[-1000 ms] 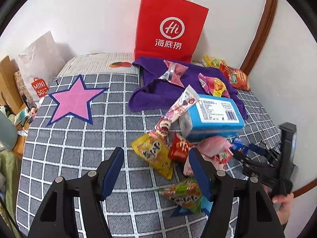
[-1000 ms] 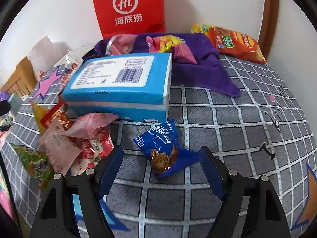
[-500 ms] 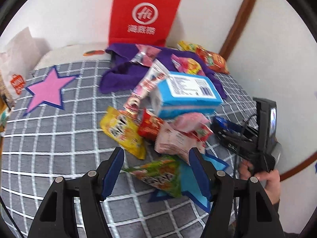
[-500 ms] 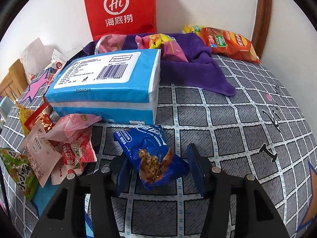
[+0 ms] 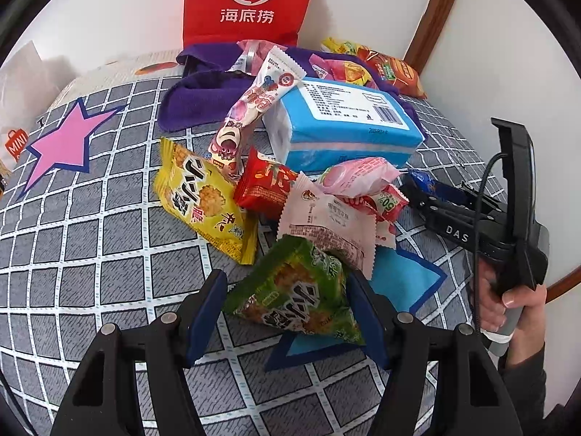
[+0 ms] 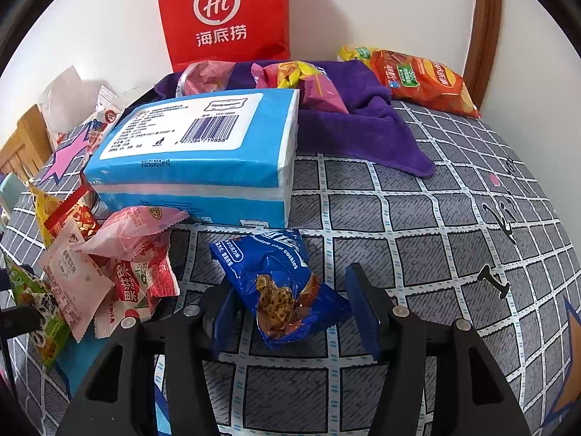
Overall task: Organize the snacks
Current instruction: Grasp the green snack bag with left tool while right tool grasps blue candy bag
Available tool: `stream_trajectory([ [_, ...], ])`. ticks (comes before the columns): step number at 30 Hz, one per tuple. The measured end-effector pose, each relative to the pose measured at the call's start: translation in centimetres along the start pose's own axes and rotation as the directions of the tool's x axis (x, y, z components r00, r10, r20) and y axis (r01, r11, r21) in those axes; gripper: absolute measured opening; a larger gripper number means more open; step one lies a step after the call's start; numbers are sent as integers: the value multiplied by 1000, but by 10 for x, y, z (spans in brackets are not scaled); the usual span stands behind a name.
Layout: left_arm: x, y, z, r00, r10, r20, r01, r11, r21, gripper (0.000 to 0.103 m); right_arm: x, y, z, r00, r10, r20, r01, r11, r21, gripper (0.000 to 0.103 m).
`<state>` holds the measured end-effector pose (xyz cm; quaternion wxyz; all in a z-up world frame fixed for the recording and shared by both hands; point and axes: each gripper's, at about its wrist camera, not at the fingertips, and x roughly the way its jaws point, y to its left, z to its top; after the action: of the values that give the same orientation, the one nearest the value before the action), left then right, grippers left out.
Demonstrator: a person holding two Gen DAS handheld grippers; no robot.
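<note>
A pile of snack packets lies on a grey checked cloth. My left gripper (image 5: 287,316) is open, its fingers on either side of a green snack packet (image 5: 294,298). Beyond it lie a yellow cracker packet (image 5: 203,196), a red packet (image 5: 267,185), pale pink packets (image 5: 326,218) and a long pink wafer packet (image 5: 250,109). My right gripper (image 6: 290,309) is open around a blue chocolate chip cookie packet (image 6: 279,283); the fingers stand a little off its sides. The right gripper also shows in the left wrist view (image 5: 417,192).
A blue tissue pack (image 6: 196,160) lies in the middle. Behind it is a purple towel (image 6: 363,127) with pink packets on it, an orange chip bag (image 6: 421,80) and a red paper bag (image 6: 225,18) against the wall. A white Miniso bag (image 5: 18,109) stands left.
My left gripper moved forward and right until the green packet sits between its fingers. My right gripper advanced onto the blue cookie packet and narrowed, then stayed partly open.
</note>
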<state>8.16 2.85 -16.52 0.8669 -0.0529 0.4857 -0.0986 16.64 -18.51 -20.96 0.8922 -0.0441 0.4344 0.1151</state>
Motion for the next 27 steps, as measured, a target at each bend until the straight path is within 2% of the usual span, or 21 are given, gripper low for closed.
stream_trajectory([
  [4, 5, 1, 2, 1000, -27, -3, 27, 999, -17, 65, 0, 1, 0, 1000, -5, 1, 5, 1000, -5, 58],
  [7, 5, 2, 1, 999, -32, -2, 32, 999, -36, 61, 0, 1, 0, 1000, -5, 2, 5, 1000, -4, 57],
  [9, 3, 1, 0, 999, -38, 0, 38, 999, -35, 54, 0, 1, 0, 1000, -4, 2, 4, 1000, -5, 56],
  [11, 0, 1, -1, 999, -40, 0, 40, 998, -41, 42, 0, 0, 0, 1000, 4, 4, -4, 1000, 0, 56],
  [13, -4, 1, 0, 999, -48, 2, 48, 997, -55, 38, 0, -1, 0, 1000, 14, 6, -14, 1000, 7, 56],
  [23, -35, 8, 7, 997, -70, 42, 73, 995, -68, 37, -3, -9, -1, 998, 51, 23, -52, 997, 48, 42],
  [27, -40, 13, 16, 997, -56, 50, 59, 996, -67, 37, -4, -7, 0, 998, 54, 25, -55, 997, 45, 39],
])
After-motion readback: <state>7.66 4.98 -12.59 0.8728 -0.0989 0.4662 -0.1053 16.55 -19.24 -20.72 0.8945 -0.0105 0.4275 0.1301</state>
